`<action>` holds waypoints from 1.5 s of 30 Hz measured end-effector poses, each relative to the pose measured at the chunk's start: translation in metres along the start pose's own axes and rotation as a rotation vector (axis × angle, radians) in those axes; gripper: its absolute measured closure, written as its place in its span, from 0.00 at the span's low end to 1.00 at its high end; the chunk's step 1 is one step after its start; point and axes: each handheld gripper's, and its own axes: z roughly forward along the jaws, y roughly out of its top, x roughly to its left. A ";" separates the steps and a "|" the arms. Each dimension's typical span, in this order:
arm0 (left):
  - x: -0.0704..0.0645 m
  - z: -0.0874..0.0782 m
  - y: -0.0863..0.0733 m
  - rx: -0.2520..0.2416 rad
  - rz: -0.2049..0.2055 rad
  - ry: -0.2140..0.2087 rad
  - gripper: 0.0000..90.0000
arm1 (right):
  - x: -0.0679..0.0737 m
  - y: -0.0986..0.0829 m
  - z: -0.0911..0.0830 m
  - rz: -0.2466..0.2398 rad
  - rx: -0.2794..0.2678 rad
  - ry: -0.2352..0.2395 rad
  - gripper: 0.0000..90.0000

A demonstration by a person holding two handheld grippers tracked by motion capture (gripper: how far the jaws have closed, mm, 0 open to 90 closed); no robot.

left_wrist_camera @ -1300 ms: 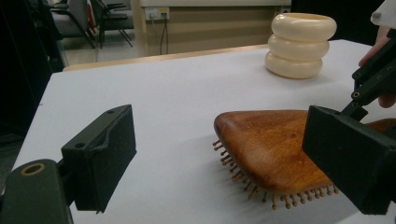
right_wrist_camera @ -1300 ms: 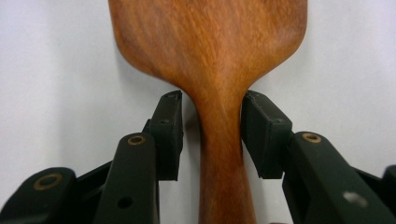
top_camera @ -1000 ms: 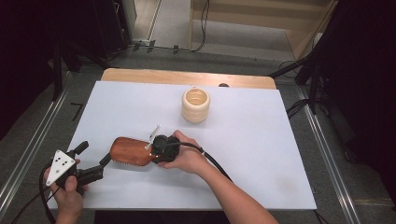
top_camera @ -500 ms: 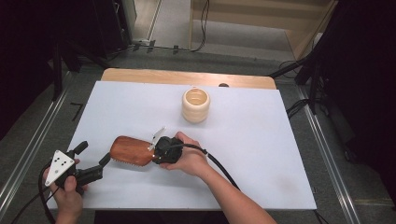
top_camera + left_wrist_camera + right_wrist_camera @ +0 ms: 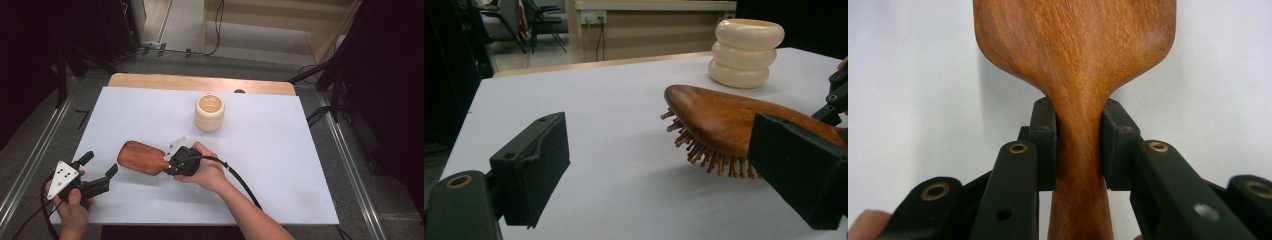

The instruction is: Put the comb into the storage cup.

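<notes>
Your right gripper (image 5: 172, 161) has its jaws clamped on the neck of the wooden paddle hairbrush (image 5: 142, 158), pads pressed to both sides of the handle where it narrows below the head; brush lies at about 7 o'clock from the table's (image 5: 280, 150) centre, bristles down, head pointing toward 9 o'clock; in the left gripper view the bristle tips look just clear of the white surface. Your left gripper (image 5: 97, 172) sits at 8 o'clock near the table edge, jaws spread wide, gripping nothing, brush head just beyond them. Cream ribbed cup (image 5: 209, 112) stands upright at 12 o'clock, well apart.
</notes>
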 end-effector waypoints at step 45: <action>-0.058 0.027 0.052 -0.023 0.000 -0.182 0.11 | 0.008 -0.050 -0.088 0.109 -0.317 -0.215 0.78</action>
